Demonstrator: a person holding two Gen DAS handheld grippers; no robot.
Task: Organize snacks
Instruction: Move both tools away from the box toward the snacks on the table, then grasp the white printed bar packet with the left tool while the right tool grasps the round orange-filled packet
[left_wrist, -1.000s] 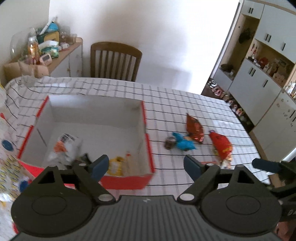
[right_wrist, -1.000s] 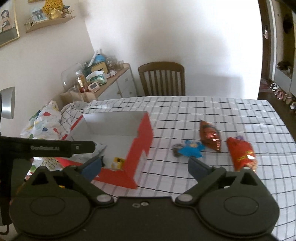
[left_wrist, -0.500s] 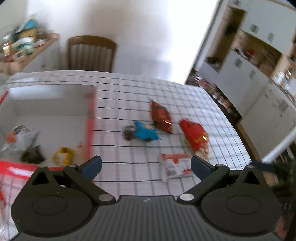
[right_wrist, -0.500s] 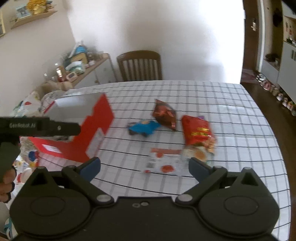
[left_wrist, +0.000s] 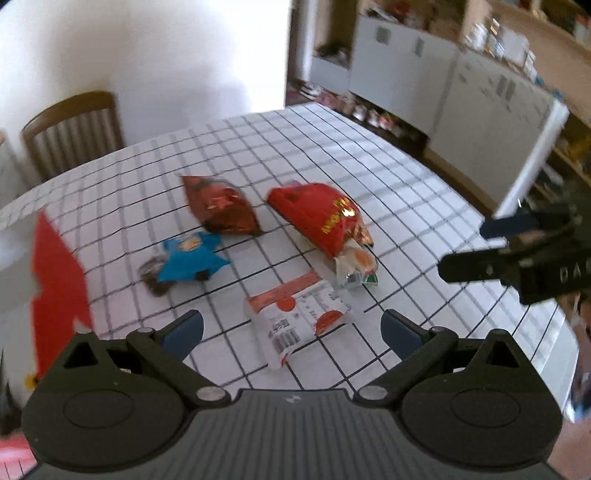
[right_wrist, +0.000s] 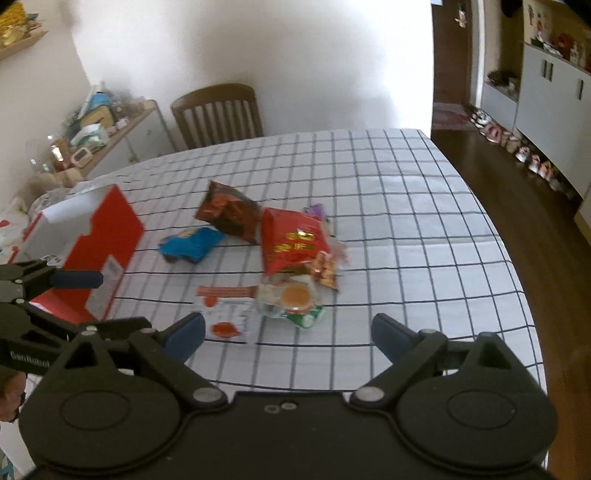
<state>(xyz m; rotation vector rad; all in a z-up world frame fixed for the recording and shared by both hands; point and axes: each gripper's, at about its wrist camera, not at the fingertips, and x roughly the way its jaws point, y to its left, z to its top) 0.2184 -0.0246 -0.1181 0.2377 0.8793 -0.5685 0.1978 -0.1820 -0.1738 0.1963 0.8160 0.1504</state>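
Several snack packets lie on the checked tablecloth: a white and orange packet (left_wrist: 299, 317) (right_wrist: 225, 314), a red bag (left_wrist: 321, 218) (right_wrist: 291, 242), a dark red-brown bag (left_wrist: 219, 205) (right_wrist: 229, 210), a blue packet (left_wrist: 188, 260) (right_wrist: 192, 245), and a clear packet with an orange disc (left_wrist: 356, 264) (right_wrist: 293, 299). The red and white box (right_wrist: 99, 243) (left_wrist: 55, 291) stands at the left. My left gripper (left_wrist: 291, 328) is open above the white packet. My right gripper (right_wrist: 286, 334) is open just short of the clear packet. Both are empty.
A wooden chair (right_wrist: 218, 110) stands at the far table edge. A cluttered sideboard (right_wrist: 92, 136) lines the left wall. White cabinets (left_wrist: 461, 85) and shoes on the floor (right_wrist: 517, 147) are at the right. The table's right edge (right_wrist: 509, 258) drops to wooden floor.
Both grippers swung right, away from the box, and moved closer to the loose snacks. The white and orange packet now lies between the left gripper's fingers in view.
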